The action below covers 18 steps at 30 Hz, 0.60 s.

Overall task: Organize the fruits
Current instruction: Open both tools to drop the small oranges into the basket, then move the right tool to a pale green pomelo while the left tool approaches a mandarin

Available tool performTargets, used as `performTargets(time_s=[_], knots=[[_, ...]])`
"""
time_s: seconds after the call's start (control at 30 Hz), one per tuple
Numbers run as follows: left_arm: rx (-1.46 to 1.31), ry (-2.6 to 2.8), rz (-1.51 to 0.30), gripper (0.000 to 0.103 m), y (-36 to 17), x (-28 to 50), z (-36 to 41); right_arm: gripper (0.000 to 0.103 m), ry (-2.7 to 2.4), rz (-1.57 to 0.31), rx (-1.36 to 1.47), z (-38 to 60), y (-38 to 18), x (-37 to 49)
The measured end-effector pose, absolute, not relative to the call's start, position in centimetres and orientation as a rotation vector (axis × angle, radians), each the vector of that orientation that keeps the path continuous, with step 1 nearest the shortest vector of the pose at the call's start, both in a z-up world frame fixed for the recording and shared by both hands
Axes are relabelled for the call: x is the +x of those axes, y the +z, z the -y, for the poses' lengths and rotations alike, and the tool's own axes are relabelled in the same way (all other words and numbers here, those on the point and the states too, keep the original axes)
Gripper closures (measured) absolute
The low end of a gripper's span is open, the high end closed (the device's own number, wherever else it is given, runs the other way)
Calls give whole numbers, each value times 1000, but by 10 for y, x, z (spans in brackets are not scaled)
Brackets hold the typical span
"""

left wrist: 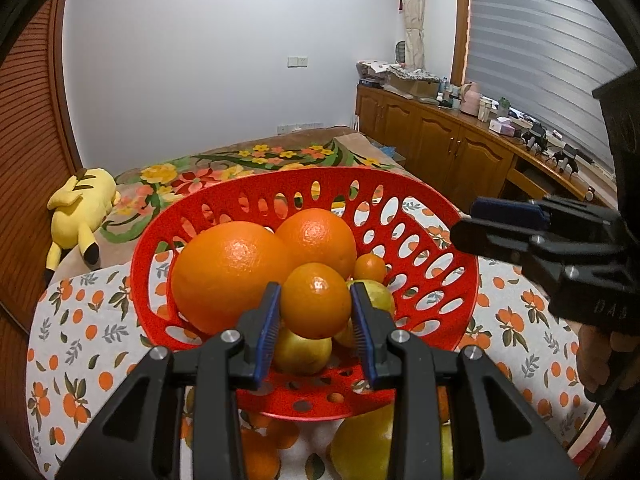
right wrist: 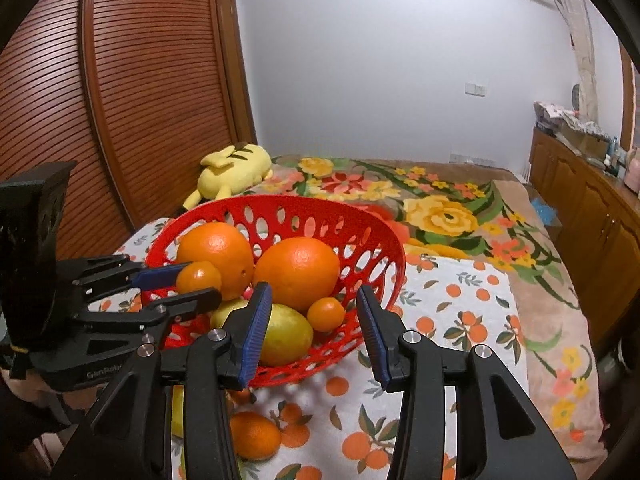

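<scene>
My left gripper (left wrist: 315,306) is shut on a small mandarin (left wrist: 316,300) and holds it over the red perforated basket (left wrist: 424,216). The basket holds two big oranges (left wrist: 232,276), a tiny mandarin (left wrist: 370,267) and yellow pears (left wrist: 302,350). In the right wrist view the left gripper (right wrist: 192,284) holds that mandarin (right wrist: 199,278) above the basket's (right wrist: 372,236) left side. My right gripper (right wrist: 314,328) is open and empty just in front of the basket, near a pear (right wrist: 286,334). A mandarin (right wrist: 255,435) lies loose on the cloth in front of the basket.
The basket stands on a white tablecloth with an orange print (right wrist: 460,320). A yellow fruit (left wrist: 362,444) lies on the cloth near the basket's front. Behind are a flowered bed cover (right wrist: 440,208), a yellow plush toy (right wrist: 236,170) and wooden cabinets (left wrist: 452,140) at the right.
</scene>
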State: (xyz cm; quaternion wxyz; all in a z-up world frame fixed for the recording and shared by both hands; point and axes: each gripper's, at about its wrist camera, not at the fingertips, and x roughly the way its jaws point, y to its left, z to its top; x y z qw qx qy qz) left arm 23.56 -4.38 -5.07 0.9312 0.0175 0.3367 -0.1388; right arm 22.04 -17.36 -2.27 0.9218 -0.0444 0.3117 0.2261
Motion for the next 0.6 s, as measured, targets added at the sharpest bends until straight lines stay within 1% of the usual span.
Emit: performTargets(time_s=[0.27,0.33,0.47,0.6], knots=[[31,-289,-674,60,-41,224,36,58,472,-642,-71,176,-27,206],[22,-287,-664,56,-38,215,29,58,475,-645,-65,177,-29,199],[16,-284,-655,54,-35,198,16,57,487,-641,-61,176,-33,182],[15,-280,-655,48,-38,181,5,55,504,-642,-54,172,-39,165]])
